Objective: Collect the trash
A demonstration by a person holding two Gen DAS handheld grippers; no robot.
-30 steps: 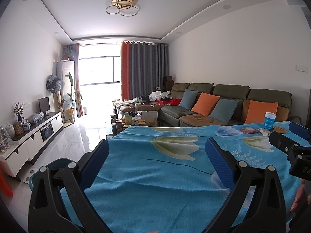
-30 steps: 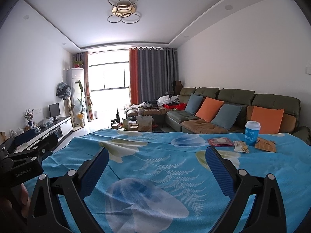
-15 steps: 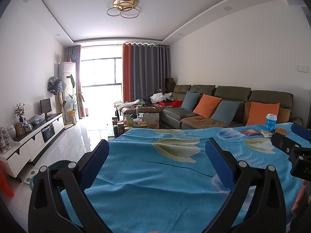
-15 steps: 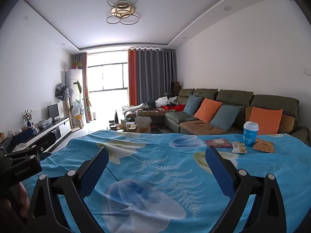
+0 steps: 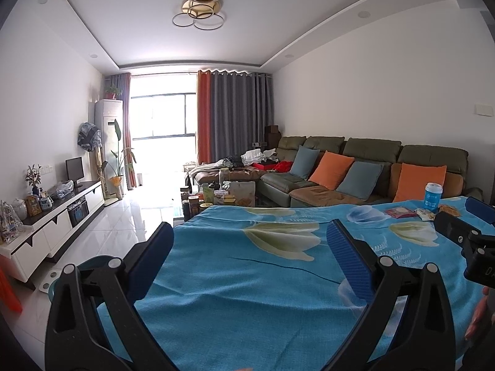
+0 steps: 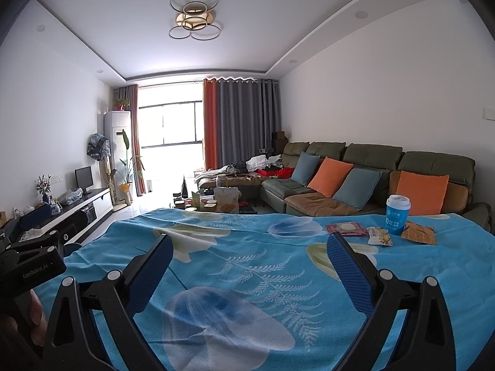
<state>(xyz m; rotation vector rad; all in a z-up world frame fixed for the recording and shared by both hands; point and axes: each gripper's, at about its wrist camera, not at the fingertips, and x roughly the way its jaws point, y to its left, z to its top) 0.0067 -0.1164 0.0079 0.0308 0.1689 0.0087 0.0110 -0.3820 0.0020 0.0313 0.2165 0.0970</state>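
Trash clustered at the far right of the desk [image 6: 247, 278], on its blue floral cloth: a blue paper cup [image 6: 397, 215] standing upright, a red wrapper [image 6: 346, 228] to its left, a small snack packet [image 6: 379, 236] between them and nearer, a brown wrapper [image 6: 419, 235] to its right. Right claw [image 6: 247, 272] gaping wide, gripping nothing, well short of the cluster and left of it. Left claw [image 5: 247, 253] likewise spread and empty, further left. Judged nearer: the right; reach forward and rightward called for. Red wrapper's long axis roughly left-right.
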